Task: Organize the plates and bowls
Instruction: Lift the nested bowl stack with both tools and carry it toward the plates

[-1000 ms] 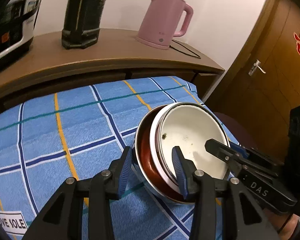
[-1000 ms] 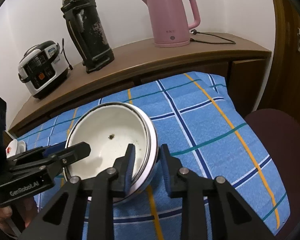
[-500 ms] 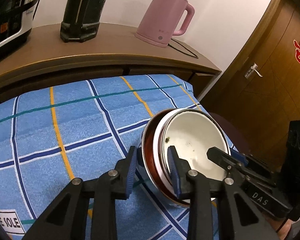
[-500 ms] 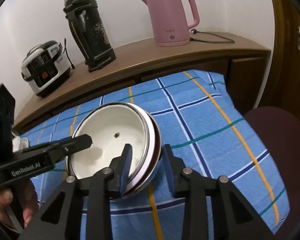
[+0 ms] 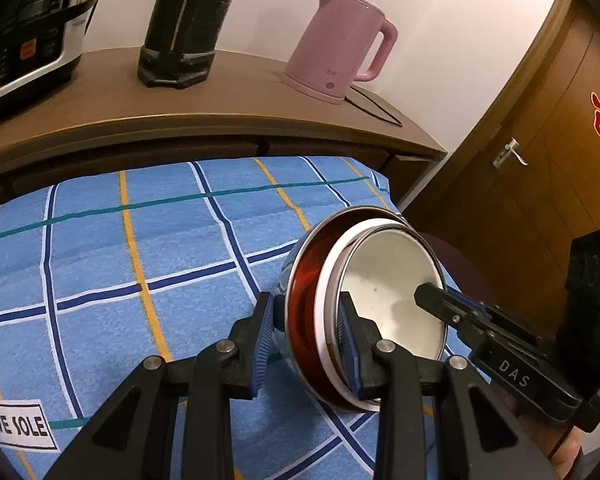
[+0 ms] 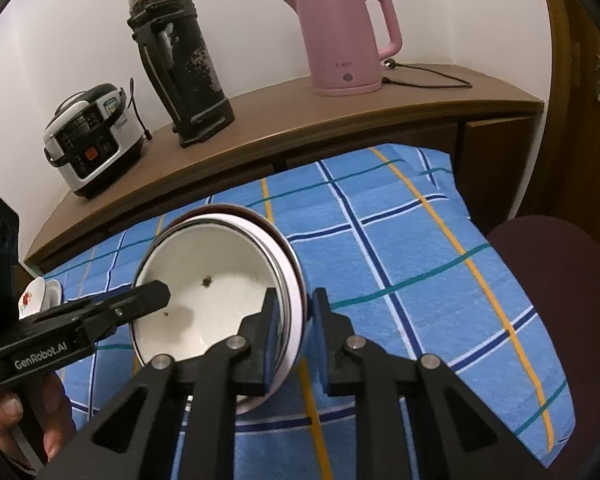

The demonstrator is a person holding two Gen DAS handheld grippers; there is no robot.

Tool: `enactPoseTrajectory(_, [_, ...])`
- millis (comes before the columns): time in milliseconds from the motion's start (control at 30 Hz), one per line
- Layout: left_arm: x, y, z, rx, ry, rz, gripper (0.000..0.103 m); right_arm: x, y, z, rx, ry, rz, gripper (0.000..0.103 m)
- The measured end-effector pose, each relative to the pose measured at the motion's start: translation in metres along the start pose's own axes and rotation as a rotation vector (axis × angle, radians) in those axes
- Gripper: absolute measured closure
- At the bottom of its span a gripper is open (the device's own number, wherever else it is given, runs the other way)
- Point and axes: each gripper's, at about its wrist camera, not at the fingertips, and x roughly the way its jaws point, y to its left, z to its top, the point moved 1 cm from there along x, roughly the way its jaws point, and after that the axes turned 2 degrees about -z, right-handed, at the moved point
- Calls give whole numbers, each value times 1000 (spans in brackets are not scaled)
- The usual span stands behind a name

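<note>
A white enamel bowl (image 5: 392,280) (image 6: 212,300) sits nested in a steel bowl with a red inside (image 5: 304,276) (image 6: 278,236). The pair is tipped up on edge above the blue checked cloth (image 5: 140,248), its opening turned toward the right-hand tool. My left gripper (image 5: 306,304) is shut on the near rim, one pad outside the steel wall and one inside the white bowl. My right gripper (image 6: 295,296) straddles the opposite rim; its jaws are closing and press on both bowls' walls. Each tool's finger shows inside the bowl in the other view.
A pink kettle (image 6: 340,40), a black thermos (image 6: 180,68) and a rice cooker (image 6: 92,136) stand on the wooden sideboard (image 6: 340,120) behind the table. A small flowered dish (image 6: 32,296) lies at the left. A maroon chair seat (image 6: 560,280) and a wooden door (image 5: 540,160) are at the right.
The nested bowls have tipped further up on edge and shifted right in the left wrist view. The left jaws narrowed onto the rim. The right jaws drew closer together around it.
</note>
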Motion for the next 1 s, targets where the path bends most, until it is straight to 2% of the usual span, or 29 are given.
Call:
enactPoseTrajectory(133, [-2, 6, 0, -25, 1, 11, 69, 4, 6, 4, -4, 9, 19, 86])
enactPoseTrajectory(333, [-9, 23, 1, -101, 28, -33, 69, 12, 16, 11, -36, 53, 33, 86])
enactPoseTrajectory(633, [-29, 38, 0, -153, 31, 8, 69, 24, 44, 23, -97, 128, 73, 86])
enactPoseTrajectory(1000, [-66, 69, -9, -215, -6, 43, 69, 26, 95, 27, -200, 139, 99, 86])
